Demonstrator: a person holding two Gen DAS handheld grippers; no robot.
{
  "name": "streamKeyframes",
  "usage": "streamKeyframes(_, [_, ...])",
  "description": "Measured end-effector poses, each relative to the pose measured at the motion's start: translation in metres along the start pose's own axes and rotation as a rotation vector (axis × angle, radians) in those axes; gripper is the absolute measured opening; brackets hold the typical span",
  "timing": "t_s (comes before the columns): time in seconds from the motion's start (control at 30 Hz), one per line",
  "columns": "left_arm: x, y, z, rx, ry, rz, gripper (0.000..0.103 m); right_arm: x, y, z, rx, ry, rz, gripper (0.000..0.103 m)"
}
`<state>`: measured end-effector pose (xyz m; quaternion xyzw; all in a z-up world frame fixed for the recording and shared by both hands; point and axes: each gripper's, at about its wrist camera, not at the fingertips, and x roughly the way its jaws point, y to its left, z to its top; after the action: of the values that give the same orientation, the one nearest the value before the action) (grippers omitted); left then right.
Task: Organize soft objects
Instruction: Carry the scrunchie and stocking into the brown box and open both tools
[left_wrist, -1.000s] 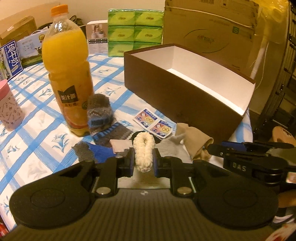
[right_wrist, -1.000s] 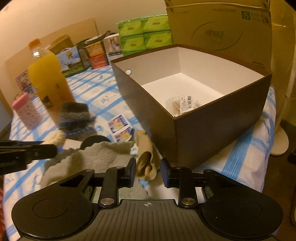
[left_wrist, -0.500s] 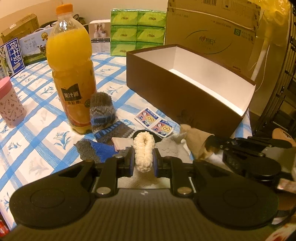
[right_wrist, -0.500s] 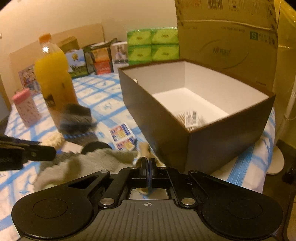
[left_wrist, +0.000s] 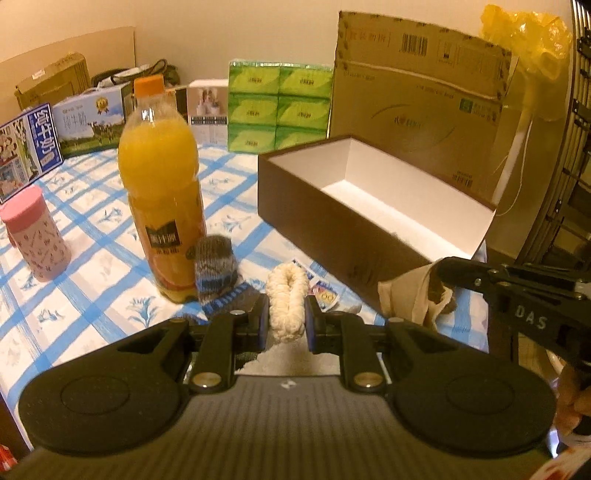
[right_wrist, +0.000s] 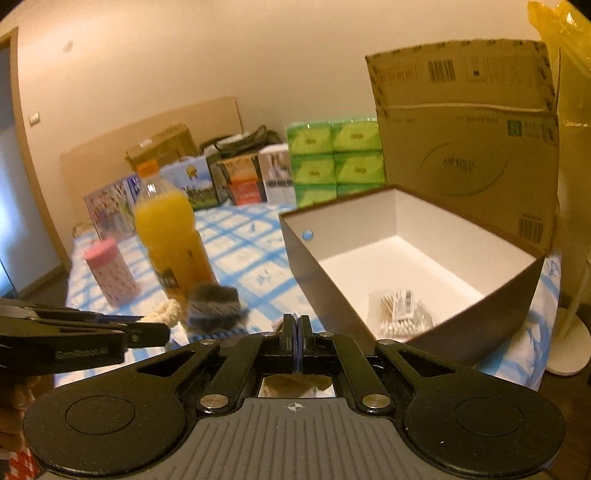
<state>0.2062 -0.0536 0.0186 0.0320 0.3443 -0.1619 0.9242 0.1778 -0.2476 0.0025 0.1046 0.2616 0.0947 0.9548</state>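
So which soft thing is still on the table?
The grey-blue knit sock beside the juice bottle; the cream one and the tan one are gripped.

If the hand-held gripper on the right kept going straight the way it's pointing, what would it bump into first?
Probably the near corner of the brown box, straight ahead of the right hand-held gripper; depth is hard to judge.

Warm, yellowish indoor light filled both views, fairly dim overall. The white inside of the brown box (left_wrist: 402, 192) was the brightest area, and a small glare spot sat on the juice bottle (left_wrist: 160, 177). The right wrist view was motion-blurred, smearing the bottle (right_wrist: 173, 236) and tablecloth (right_wrist: 255, 254). Fisheye distortion bent the edges, with dark corners.
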Motion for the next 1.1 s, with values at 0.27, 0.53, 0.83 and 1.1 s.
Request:
streamKeyframes(0.27, [-0.009,-0.008,0.01,0.011,-0.035,-0.012,0.018,-0.015,-0.002,0.021,0.02,-0.035,0.031,0.0])
streamKeyframes(0.53, [-0.009,-0.014,0.019,0.008,-0.039,-0.033,0.018,-0.02,-0.005,0.035,0.027,-0.033,0.038,0.0])
streamKeyframes(0.83, [0.003,-0.027,0.045,0.03,-0.065,-0.058,0.018,-0.022,-0.016,0.063,0.025,-0.073,0.053,0.0])
streamKeyframes(1.1, [0.026,-0.041,0.085,0.052,-0.096,-0.096,0.018,-0.012,-0.048,0.098,0.052,-0.122,0.033,0.0])
